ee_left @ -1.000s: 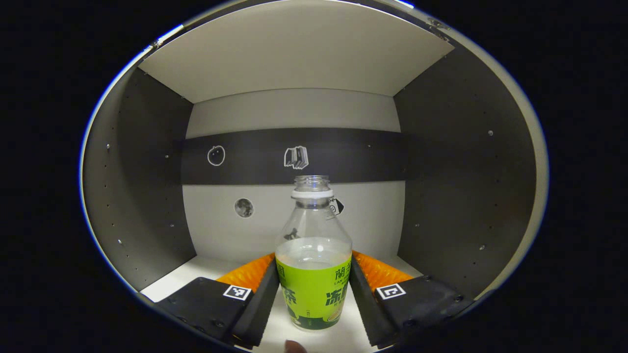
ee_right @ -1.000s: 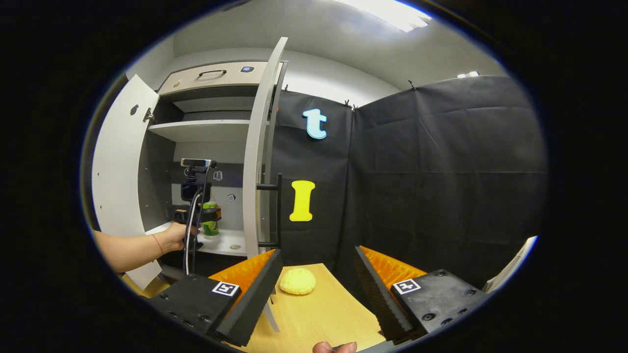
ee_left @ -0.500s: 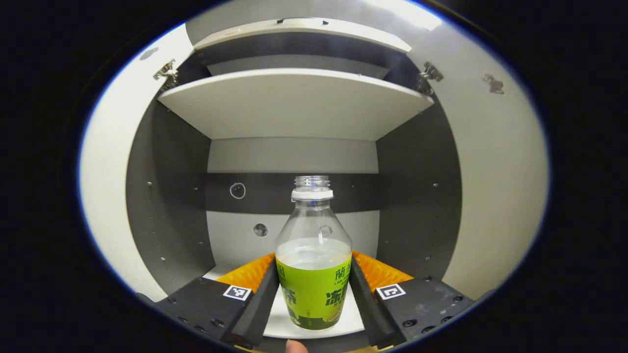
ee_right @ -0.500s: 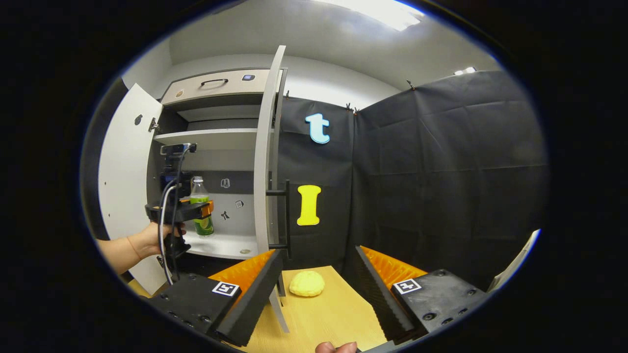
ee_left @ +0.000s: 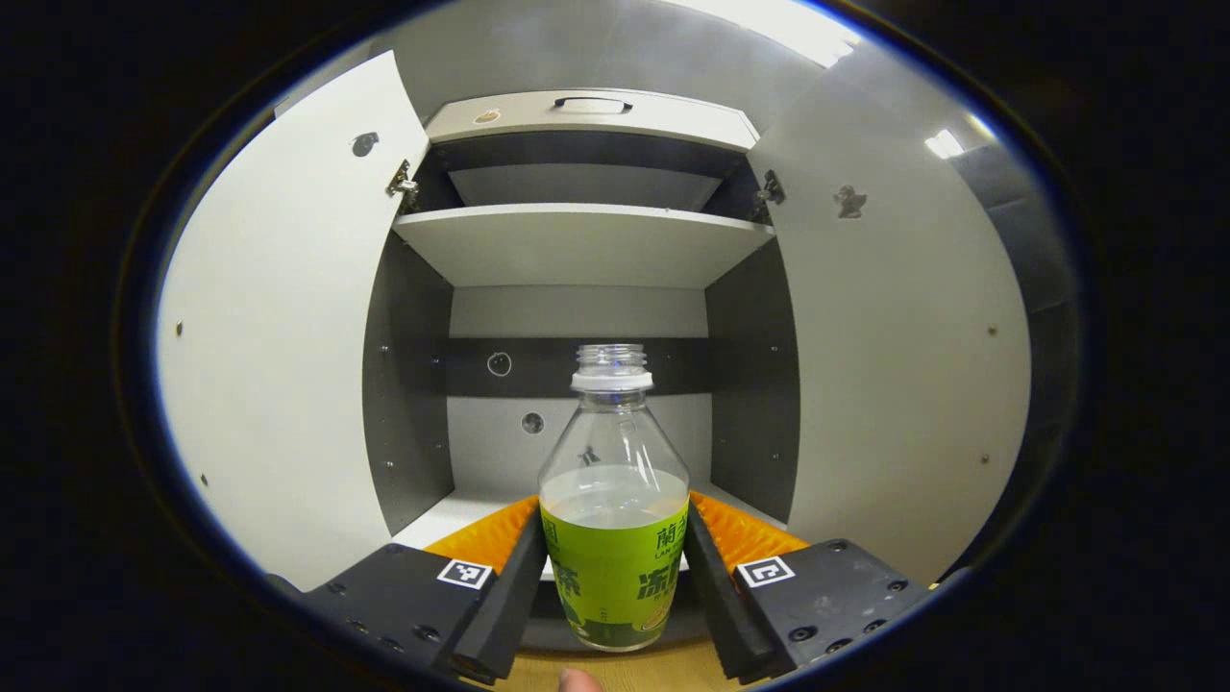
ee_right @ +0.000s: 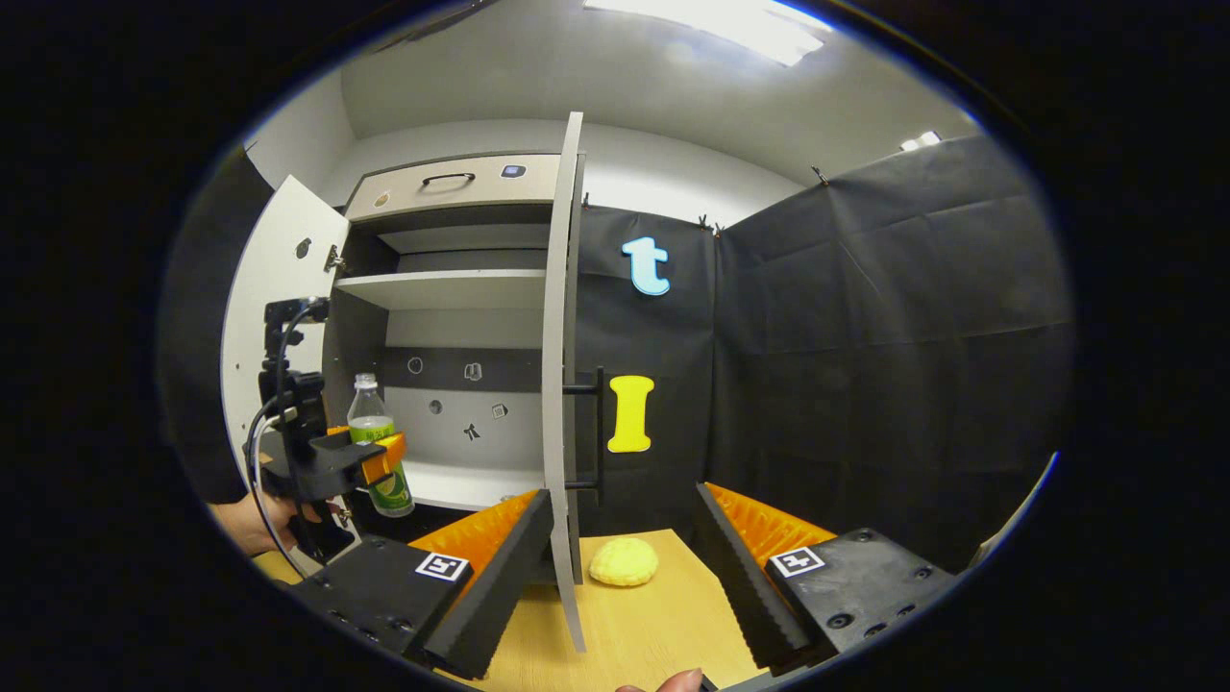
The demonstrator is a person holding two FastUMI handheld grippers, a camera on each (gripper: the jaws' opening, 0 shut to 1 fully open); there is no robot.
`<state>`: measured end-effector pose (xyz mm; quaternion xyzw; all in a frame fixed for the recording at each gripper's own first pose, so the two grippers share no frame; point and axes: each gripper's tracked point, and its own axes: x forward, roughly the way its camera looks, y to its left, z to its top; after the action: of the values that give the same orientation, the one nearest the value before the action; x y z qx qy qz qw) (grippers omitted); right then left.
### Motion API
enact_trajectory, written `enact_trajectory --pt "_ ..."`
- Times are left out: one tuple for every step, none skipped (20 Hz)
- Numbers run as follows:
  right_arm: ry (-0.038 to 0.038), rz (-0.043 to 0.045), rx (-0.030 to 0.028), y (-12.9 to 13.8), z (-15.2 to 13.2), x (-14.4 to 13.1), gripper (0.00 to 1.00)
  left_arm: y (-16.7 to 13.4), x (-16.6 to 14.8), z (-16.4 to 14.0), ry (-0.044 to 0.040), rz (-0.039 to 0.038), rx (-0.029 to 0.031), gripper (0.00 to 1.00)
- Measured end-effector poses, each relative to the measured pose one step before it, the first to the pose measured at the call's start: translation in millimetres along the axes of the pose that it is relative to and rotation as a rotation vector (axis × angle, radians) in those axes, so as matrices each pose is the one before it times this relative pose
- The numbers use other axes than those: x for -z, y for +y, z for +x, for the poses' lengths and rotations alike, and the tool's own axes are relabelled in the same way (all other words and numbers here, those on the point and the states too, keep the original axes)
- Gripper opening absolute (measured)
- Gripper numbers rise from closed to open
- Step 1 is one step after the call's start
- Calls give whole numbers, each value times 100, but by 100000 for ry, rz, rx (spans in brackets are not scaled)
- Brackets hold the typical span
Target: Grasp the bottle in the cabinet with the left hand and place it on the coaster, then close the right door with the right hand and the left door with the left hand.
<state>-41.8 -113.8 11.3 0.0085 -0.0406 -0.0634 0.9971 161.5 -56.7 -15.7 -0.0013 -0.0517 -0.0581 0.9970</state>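
Already upright, the bottle (ee_left: 614,538) sat pinched between the left tongs (ee_left: 615,577), just outside the cabinet (ee_right: 452,288); the coaster (ee_right: 624,562) lay on the table (ee_right: 634,625) beyond the right door (ee_right: 560,384), nearer the spread, empty right tongs (ee_right: 625,567).

Bottle (ee_left: 614,500) between tongs (ee_left: 614,577), before open cabinet (ee_left: 577,245).

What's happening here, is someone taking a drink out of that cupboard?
Yes. A person holds a two-finger gripper in each hand. The left gripper is clamped on a bottle with a green label and no cap, holding it just in front of the open cabinet. The right gripper waits open above the wooden table, near a yellow coaster. Both cabinet doors stand open.
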Motion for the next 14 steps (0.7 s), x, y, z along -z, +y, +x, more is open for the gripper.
enact_trajectory --pt "-357 39 -717 146 -58 -176 98 70 813 -1196 533 1270 -922 77" --pt "-31 -8 -1040 254 -167 -97 98 -152 1049 -1080 517 862 -283 78" --pt "16 -124 -1139 251 -17 -65 98 -330 998 -1038 523 -488 664 78" --pt "-348 -276 -1124 222 -86 -132 98 -415 1106 -1022 265 -1347 1243 78" --pt "-523 -433 -711 177 -67 -173 98 -282 1087 -897 570 -1298 883 78" --pt "-697 -561 -466 173 0 -149 98 -191 1279 -809 1234 -538 632 78" --pt "-598 -767 -569 167 -40 -129 98 78 1484 -846 1370 146 -734 78" --pt "-621 -1007 -222 175 -7 -174 98 -43 1385 -807 824 -9 11 77" --pt "-443 -986 -30 71 12 -141 98 -290 1405 -689 596 -507 859 77" --pt "-526 -611 248 13 18 -229 98 -420 1314 -748 347 -638 1510 78" --pt "-262 -101 151 -8 27 -150 98 -403 1373 -632 566 -91 1577 78" --pt "-225 -49 -230 112 21 -110 98 -406 1157 -649 423 829 1541 78" --pt "-23 13 -137 43 87 -88 98 -386 1208 -593 540 588 1567 78" --pt "-29 -142 -163 67 67 -59 97 -529 1129 -560 278 -424 1954 78"
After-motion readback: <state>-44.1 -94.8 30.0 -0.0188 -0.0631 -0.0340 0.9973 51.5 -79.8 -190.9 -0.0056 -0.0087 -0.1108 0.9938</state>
